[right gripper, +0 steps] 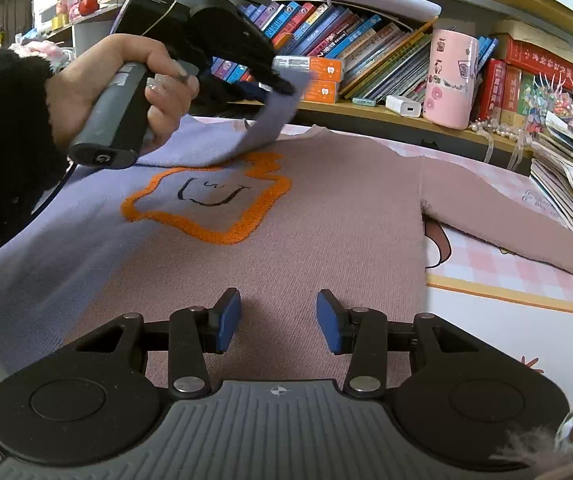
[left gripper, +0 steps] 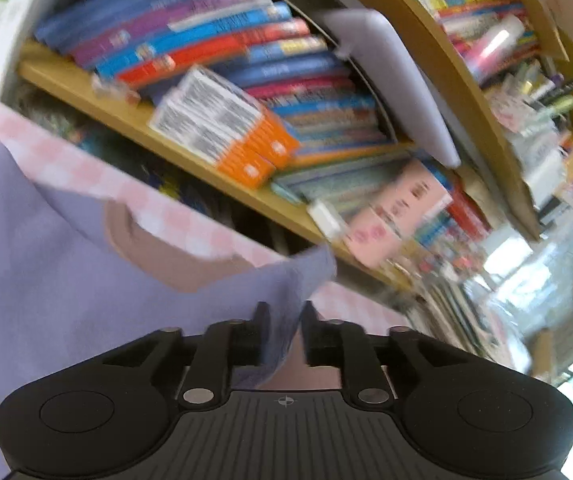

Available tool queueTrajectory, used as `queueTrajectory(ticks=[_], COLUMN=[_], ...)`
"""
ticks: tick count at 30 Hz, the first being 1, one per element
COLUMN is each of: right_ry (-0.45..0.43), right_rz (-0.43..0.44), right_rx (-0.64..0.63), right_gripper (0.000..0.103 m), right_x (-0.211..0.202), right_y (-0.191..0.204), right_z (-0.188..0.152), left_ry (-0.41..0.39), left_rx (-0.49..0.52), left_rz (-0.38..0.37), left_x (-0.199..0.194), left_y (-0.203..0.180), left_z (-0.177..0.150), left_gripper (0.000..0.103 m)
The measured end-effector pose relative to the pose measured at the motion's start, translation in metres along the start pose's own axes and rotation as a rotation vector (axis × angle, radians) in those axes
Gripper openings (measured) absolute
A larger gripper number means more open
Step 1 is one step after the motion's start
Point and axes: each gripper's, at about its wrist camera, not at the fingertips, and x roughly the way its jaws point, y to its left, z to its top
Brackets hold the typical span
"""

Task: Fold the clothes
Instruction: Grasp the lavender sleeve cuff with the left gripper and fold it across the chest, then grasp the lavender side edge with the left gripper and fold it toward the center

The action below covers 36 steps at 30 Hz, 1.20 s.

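Note:
A sweater [right gripper: 326, 232], half lilac and half mauve with an orange outline figure [right gripper: 222, 200] on its chest, lies flat on a pink checked mat [right gripper: 506, 280]. My left gripper [left gripper: 284, 320] is shut on the lilac sleeve [left gripper: 86, 280] and holds it lifted over the sweater's chest; it also shows in the right wrist view [right gripper: 282, 84] with the sleeve [right gripper: 274, 120] hanging from it. My right gripper [right gripper: 278, 322] is open and empty, low over the mauve lower body. The mauve sleeve [right gripper: 506, 216] lies stretched out to the right.
Wooden shelves [right gripper: 366, 110] packed with books run along the back. A pink cup [right gripper: 450, 80] and a white charger [right gripper: 404, 106] stand on the lower shelf. A stack of books and papers [right gripper: 566, 188] lies at the right edge of the mat.

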Motion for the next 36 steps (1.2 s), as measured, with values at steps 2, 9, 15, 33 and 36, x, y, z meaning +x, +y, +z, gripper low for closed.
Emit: queueTrajectory(ticks=[2, 9, 15, 33, 36], right_ry=[0.0, -0.001, -0.008, 0.058, 0.053], right_rz=[0.0, -0.005, -0.043, -0.19, -0.176], right_rx=[0.0, -0.006, -0.041, 0.113, 0.156], right_gripper=[0.041, 0.041, 0.044, 0.039, 0.034], right_x=[0.0, 0.0, -0.001, -0.046, -0.048], right_y=[0.0, 0.001, 0.006, -0.029, -0.033], right_z=[0.0, 0.0, 0.0, -0.017, -0.02], left_ry=[0.001, -0.032, -0.043, 0.001, 0.002], left_rx=[0.056, 0.447, 0.617, 0.422, 0.435], left_rz=[-0.028, 0.135, 0.435, 0.429, 0.414], left_x=[-0.017, -0.124, -0.213, -0.237, -0.236], left_y=[-0.006, -0.013, 0.024, 0.082, 0.083], left_z=[-0.001, -0.034, -0.086, -0.118, -0.12], left_gripper=[0.04, 0.04, 0.048, 0.044, 0.033])
